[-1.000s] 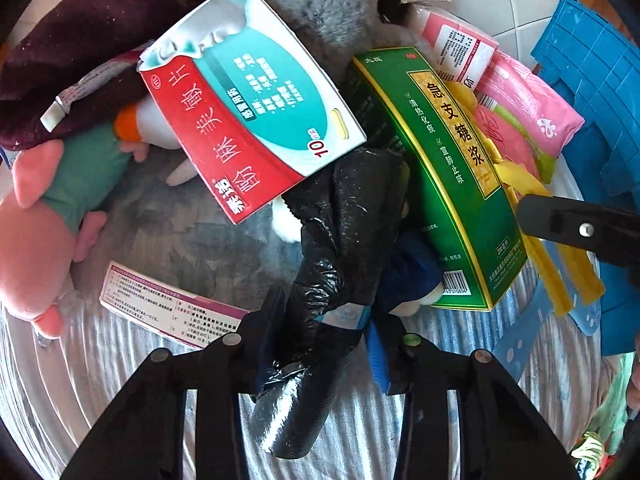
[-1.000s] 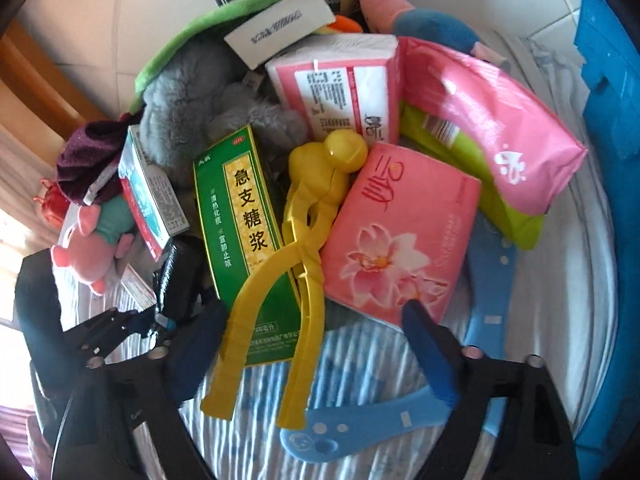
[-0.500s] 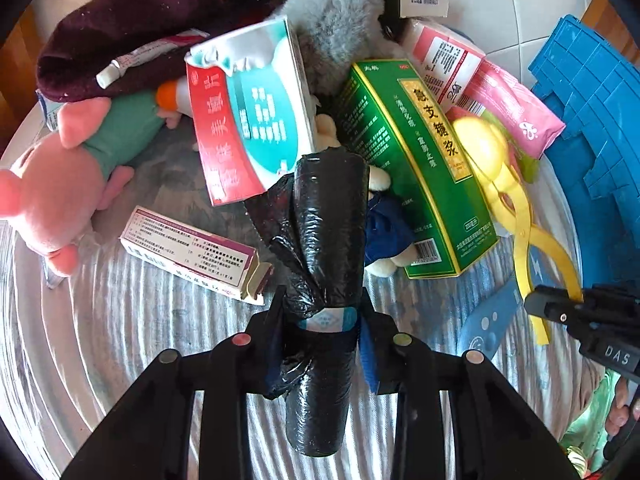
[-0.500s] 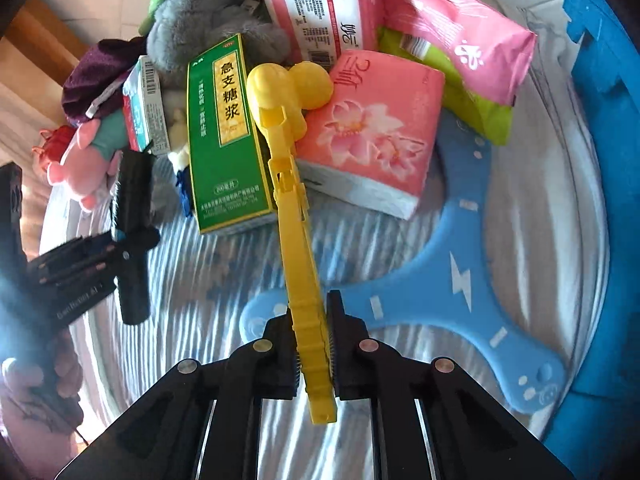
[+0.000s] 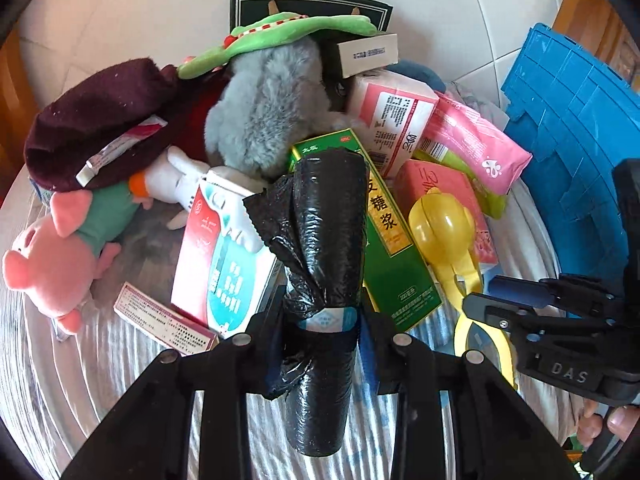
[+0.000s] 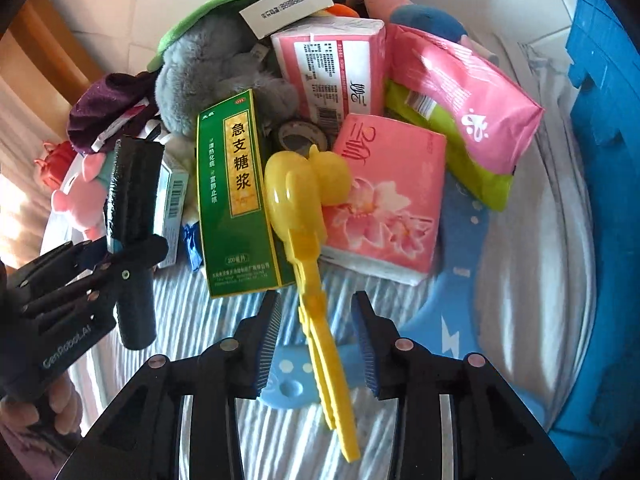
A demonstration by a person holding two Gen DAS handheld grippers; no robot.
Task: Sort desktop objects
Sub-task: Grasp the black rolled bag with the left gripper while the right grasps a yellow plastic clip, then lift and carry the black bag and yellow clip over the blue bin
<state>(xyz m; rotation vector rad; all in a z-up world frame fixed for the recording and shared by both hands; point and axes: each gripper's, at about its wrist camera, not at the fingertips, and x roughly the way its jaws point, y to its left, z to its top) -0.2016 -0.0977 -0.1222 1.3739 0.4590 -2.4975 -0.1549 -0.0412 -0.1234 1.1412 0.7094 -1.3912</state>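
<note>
My left gripper is shut on a black roll of bin bags, held upright above the pile; the right wrist view shows the roll at the left. My right gripper points down at the striped cloth. Its jaws are opening, and the handles of the yellow duck-headed tongs lie between them with a gap on each side. The tongs' head rests between a green medicine box and a pink tissue pack.
The pile holds a grey plush, a pink pig plush, a red-and-teal box, a small flat box and more tissue packs. A blue three-armed toy lies under the tongs. A blue crate stands at the right.
The left gripper rose with the black roll. The right gripper closed on the tongs' handles half a second ago, and its jaws now stand apart from them.
</note>
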